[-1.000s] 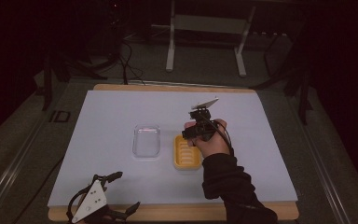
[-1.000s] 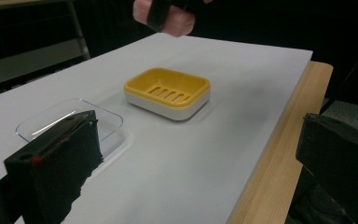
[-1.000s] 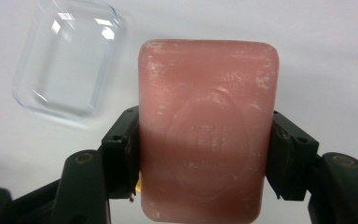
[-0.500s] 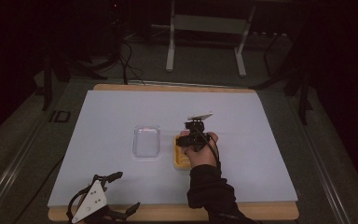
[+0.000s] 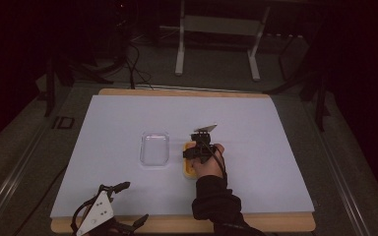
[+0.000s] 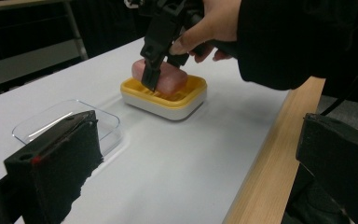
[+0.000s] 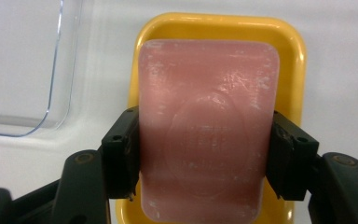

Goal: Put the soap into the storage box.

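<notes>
A pink soap bar (image 7: 207, 126) lies in a yellow soap dish (image 7: 291, 56) with a white base (image 6: 168, 100). My right gripper (image 7: 207, 154) is shut on the soap bar, one jaw pressed on each long side. In the high view the right gripper (image 5: 200, 147) stands over the dish (image 5: 189, 169) at mid-table, pointing down. From the left gripper view, the soap bar (image 6: 170, 77) rests tilted in the dish with a black jaw against it. My left gripper (image 5: 135, 201) lies at the table's front left, open, with nothing between its jaws.
A clear plastic lid or tray (image 5: 155, 148) lies flat just left of the dish, a small gap apart. White paper (image 5: 275, 147) covers the wooden table; its front edge (image 6: 265, 154) runs beside the left gripper. A metal stand (image 5: 216, 29) stands beyond the table.
The right hand and gripper have come down and slightly toward the front, onto the soap dish. The left gripper has not moved.
</notes>
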